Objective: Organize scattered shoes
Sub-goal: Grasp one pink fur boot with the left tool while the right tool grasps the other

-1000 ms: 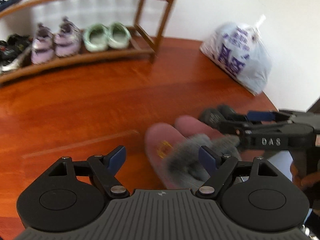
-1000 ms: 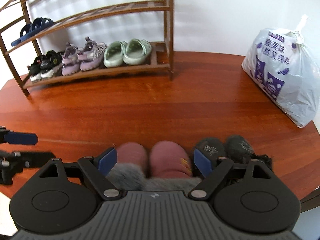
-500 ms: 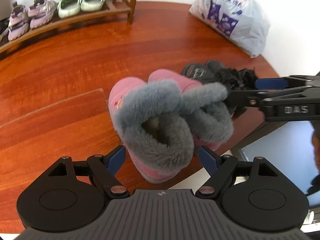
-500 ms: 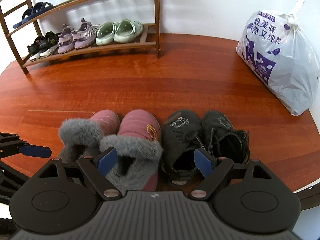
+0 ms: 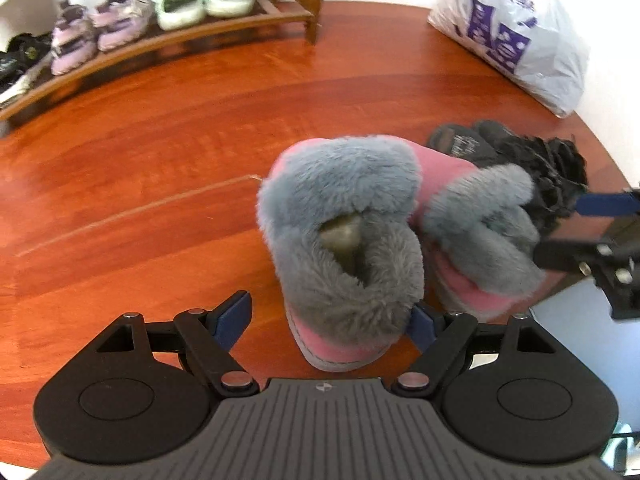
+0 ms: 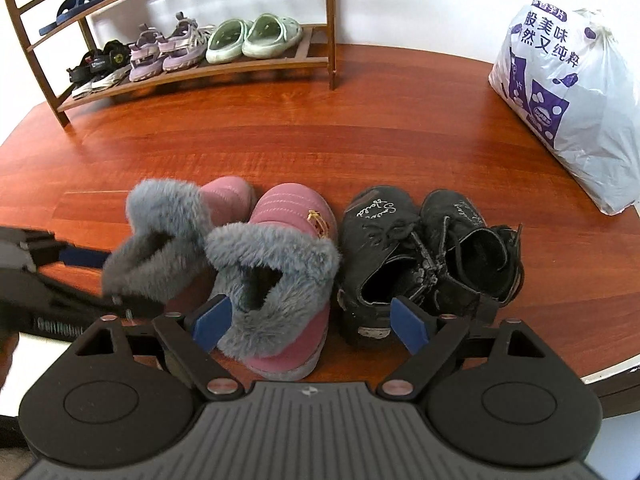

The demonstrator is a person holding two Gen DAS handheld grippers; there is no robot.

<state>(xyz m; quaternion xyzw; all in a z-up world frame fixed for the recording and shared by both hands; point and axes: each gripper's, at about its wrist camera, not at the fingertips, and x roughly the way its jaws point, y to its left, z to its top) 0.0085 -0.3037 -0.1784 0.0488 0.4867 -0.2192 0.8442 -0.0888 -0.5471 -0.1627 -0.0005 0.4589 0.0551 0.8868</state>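
Two pink boots with grey fur cuffs stand side by side near the table's front edge, the left boot [image 5: 344,240] [image 6: 160,236] and the right boot [image 5: 480,240] [image 6: 280,268]. Two black shoes [image 6: 432,256] [image 5: 520,156] stand just right of them. My left gripper [image 5: 328,320] is open, its fingers either side of the left boot's heel. My right gripper [image 6: 308,320] is open behind the right boot and the nearer black shoe. The wooden shoe rack [image 6: 240,68] stands at the back.
The rack's lower shelf holds green clogs [image 6: 252,36], purple sandals [image 6: 168,48] and black sandals [image 6: 96,64]; blue slippers [image 6: 80,0] lie higher up. A white plastic bag [image 6: 568,92] sits at the back right. The table's front edge [image 6: 600,376] is close.
Both grippers have pulled back and risen, so the boots and black shoes now show from above and behind. The left gripper now straddles the left boot's heel.
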